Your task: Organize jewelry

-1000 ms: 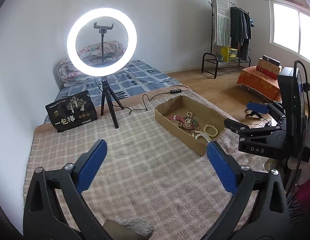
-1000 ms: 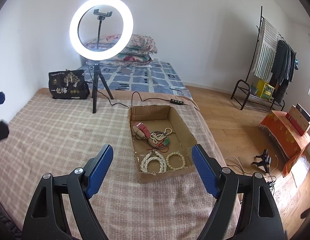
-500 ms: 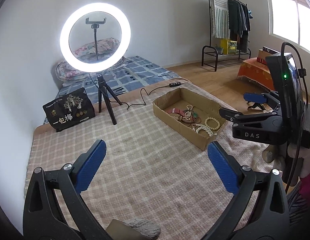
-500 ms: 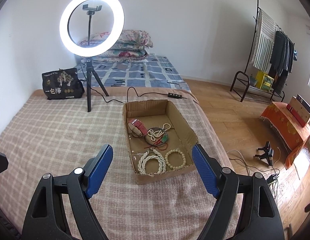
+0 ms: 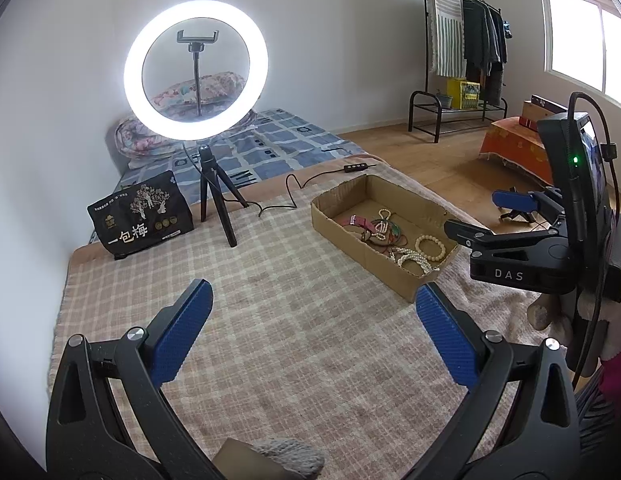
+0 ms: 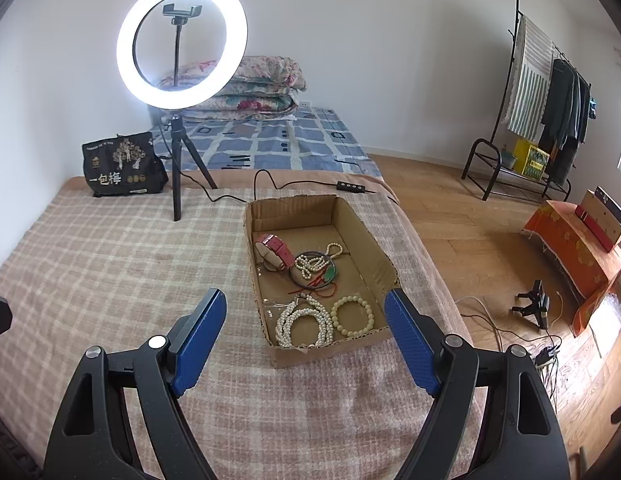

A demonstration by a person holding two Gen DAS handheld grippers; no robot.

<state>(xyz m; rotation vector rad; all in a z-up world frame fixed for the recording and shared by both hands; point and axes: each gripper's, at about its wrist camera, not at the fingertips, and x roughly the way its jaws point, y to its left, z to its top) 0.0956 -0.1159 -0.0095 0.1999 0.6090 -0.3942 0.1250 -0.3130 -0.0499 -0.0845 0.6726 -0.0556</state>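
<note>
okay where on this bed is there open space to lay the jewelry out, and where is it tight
Widest bare stretch: the checked blanket between the cardboard box, the black bag and the ring light's tripod. The near strip under both open grippers is bare too. Tight: inside the box and its floor-side edge.

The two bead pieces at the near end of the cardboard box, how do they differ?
The white bead strand is long and lies looped over itself several times; the cream bead bracelet is a single round ring. The strand's beads look smaller and whiter, the bracelet's larger and yellower. The strand lies left of the bracelet. Both lie flat on the floor of the cardboard box, untouched by either gripper.
</note>
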